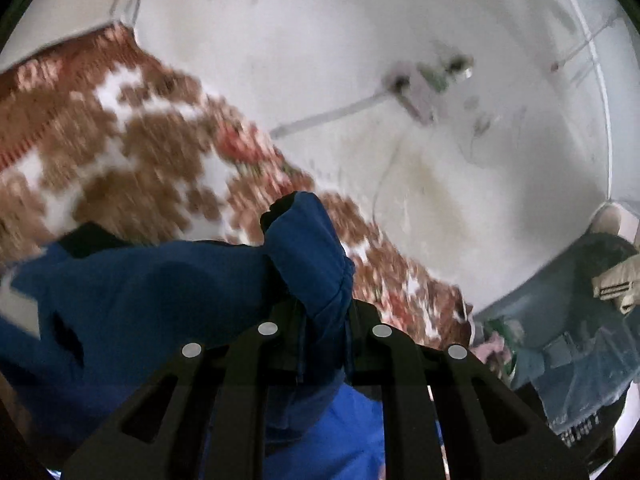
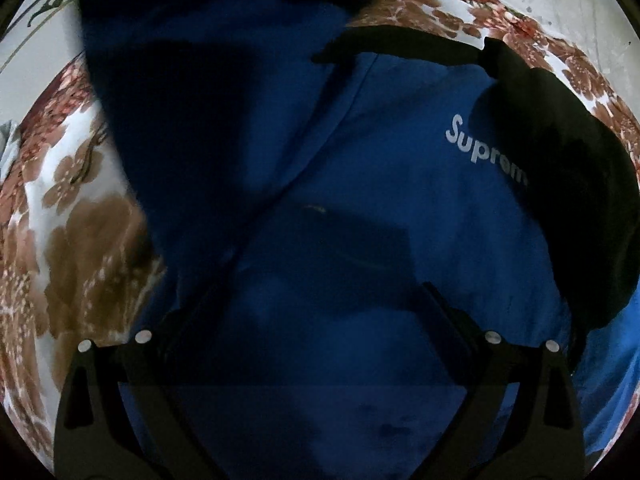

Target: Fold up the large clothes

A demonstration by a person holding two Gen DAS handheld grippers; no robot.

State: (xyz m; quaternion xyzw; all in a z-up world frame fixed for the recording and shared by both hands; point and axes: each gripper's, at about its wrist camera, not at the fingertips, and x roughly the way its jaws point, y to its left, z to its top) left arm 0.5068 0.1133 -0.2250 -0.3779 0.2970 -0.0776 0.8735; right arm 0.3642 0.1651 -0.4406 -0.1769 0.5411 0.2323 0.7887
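In the left wrist view, the left tool [image 1: 324, 320] is seen closest, its two black fingers pressed together on a bunched fold of the blue jacket [image 1: 160, 300]. The fold sticks up above the fingertips, and the rest of the jacket hangs off to the left. This tool is tipped only a little downward. Behind the jacket a flowered bedspread [image 1: 120, 140] in brown, red and white is seen, blurred. Past it a pale wall [image 1: 320, 40] with a small fitting [image 1: 424, 84] is shown, and a heap of other clothes [image 1: 580, 320] at the right edge. None of these last three are shown in the right wrist view.

In the right wrist view, the right tool [image 2: 320, 312] is pointed steeply down over the jacket [image 2: 360, 200], its fingers spread wide with nothing pinched between them. The jacket is laid on the bedspread [image 2: 80, 220]. White letters [image 2: 484, 152] are printed on the blue cloth, partly covered by a black part of the jacket [image 2: 568, 184]. These are seen only here.
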